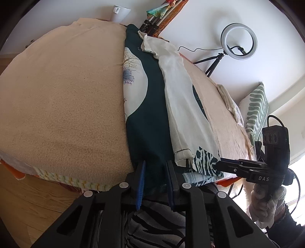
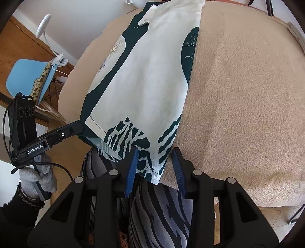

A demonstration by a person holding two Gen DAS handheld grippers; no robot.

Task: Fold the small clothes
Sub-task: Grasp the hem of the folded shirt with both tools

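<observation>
A small dark-green and cream printed garment [image 1: 150,118] lies lengthwise on the beige-covered table [image 1: 63,99], folded into a long strip with a cream side [image 2: 152,80] turned over on top. Its near hem hangs at the table's front edge. My left gripper [image 1: 155,167] is open, its blue pads either side of the dark-green hem; it also shows in the right wrist view [image 2: 81,126] at the garment's left corner. My right gripper [image 2: 154,158] is open around the zebra-patterned hem corner; it shows in the left wrist view [image 1: 217,165] touching that hem.
A ring light on a tripod [image 1: 238,42] and a white mug [image 1: 121,12] stand behind the table. A striped cushion [image 1: 256,110] and crumpled cream cloth [image 1: 231,103] lie at the far right. A blue chair [image 2: 28,76] stands left. The person's zebra-print legs [image 2: 162,213] are below.
</observation>
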